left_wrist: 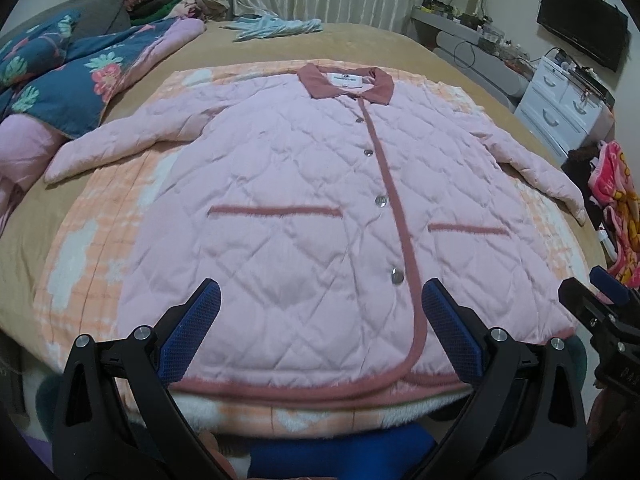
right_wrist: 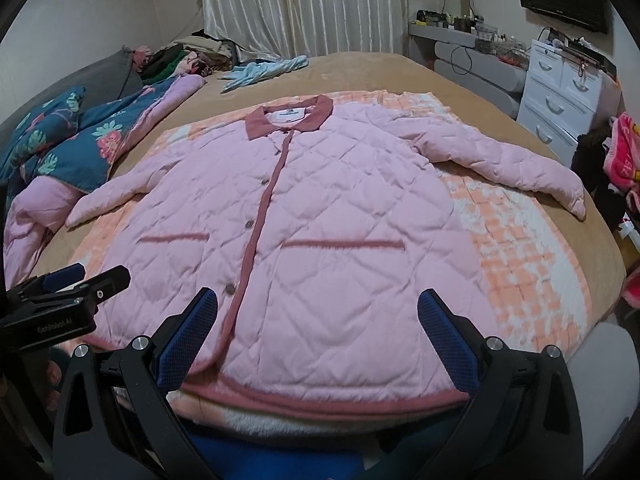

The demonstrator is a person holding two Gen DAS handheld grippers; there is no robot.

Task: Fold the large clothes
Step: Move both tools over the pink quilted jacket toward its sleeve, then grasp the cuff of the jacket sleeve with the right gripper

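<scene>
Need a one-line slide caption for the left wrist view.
Open left gripper over the hem of a buttoned pink quilted jacket laid flat, sleeves spread, on a bed.

Pink quilted jacket (left_wrist: 304, 208), rose trim; orange-white checked blanket (right_wrist: 520, 248)

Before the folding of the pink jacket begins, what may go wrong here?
1. The quilted pink jacket looks thick and puffy, so a fold may spring back open.
2. Its right sleeve reaches close to the bed's edge and might slip off when pulled.
3. The jacket lies on a loose orange checked blanket; the open left tool or right tool might pinch the blanket together with the hem.
</scene>
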